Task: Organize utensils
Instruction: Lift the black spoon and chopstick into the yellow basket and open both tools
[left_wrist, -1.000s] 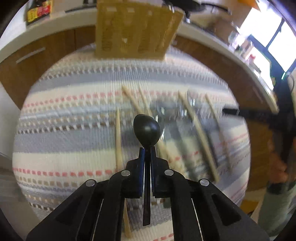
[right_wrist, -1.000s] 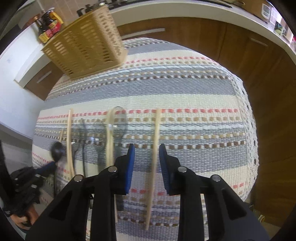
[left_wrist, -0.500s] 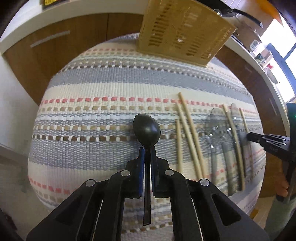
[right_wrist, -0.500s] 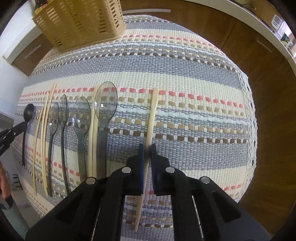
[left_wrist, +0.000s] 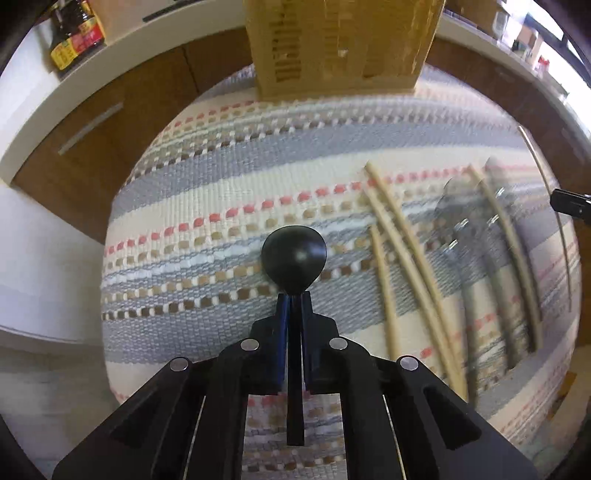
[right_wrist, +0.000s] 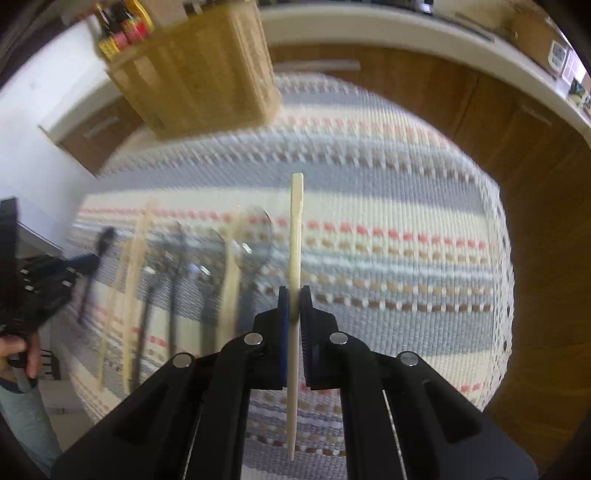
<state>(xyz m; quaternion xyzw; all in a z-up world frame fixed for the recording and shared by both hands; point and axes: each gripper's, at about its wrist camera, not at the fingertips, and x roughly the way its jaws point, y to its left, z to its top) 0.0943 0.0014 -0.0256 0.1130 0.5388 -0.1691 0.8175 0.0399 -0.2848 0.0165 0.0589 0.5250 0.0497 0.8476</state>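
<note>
Table (left_wrist: 207, 206): covered by woven cloth (right_wrist: 388, 206), striped grey, cream, coral and tan, lacy edge at right.
Cabinets (left_wrist: 122, 122): brown wood fronts with bar handles (left_wrist: 90, 127), curving behind the table.
Countertop (left_wrist: 122, 44): white, above the cabinets; carries dark bottles (left_wrist: 75, 35) with red-and-yellow labels at left, small items far right.
Wall (left_wrist: 40, 243): white, at left.
Window (left_wrist: 576, 55): upper right, bright daylight.
Floor (left_wrist: 44, 373): pale, lower left.
</note>
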